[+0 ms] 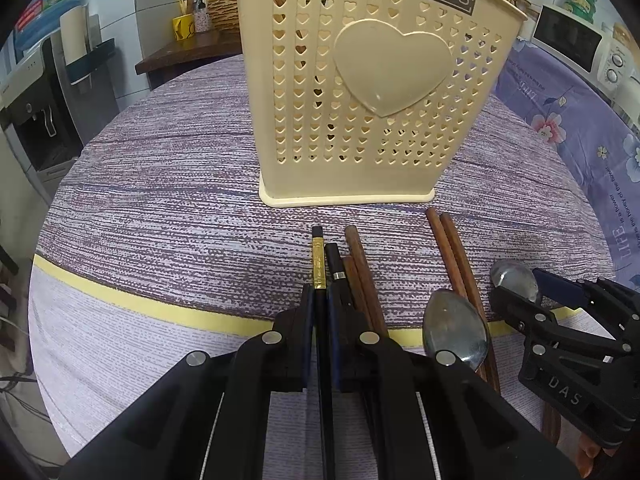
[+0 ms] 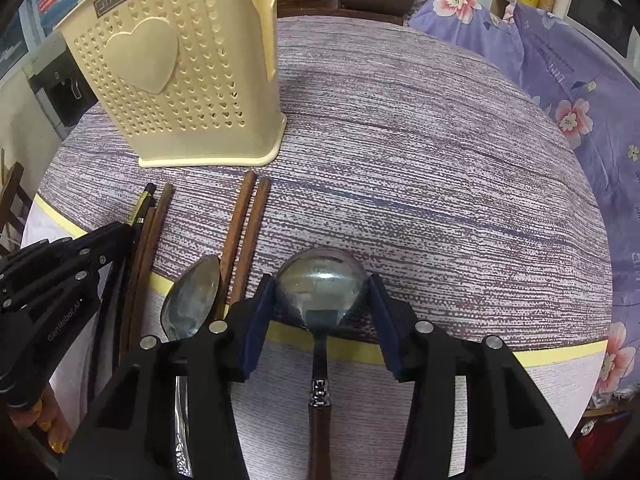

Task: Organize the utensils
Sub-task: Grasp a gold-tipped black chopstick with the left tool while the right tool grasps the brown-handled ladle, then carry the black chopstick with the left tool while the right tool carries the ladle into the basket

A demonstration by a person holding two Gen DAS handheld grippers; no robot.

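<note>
A home kitchen corner: a microwave (image 1: 576, 40) on the side, a water dispenser (image 1: 36, 112), soap bottles on a wooden shelf (image 1: 184, 50), cloth-covered table (image 1: 160, 200).

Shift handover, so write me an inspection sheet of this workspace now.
Surface: table under a purple striped cloth.
Job's things: cream holder upright; brown chopsticks, plain spoon lying flat.
Clutter: nothing seen on the table.
Grippers: left claw shut on the black chopstick; right claw straddles the round spoon, pads at the bowl's edges.
Cables: thin wires at the floor's left edge.
Surroundings: microwave, floral cloth.
</note>
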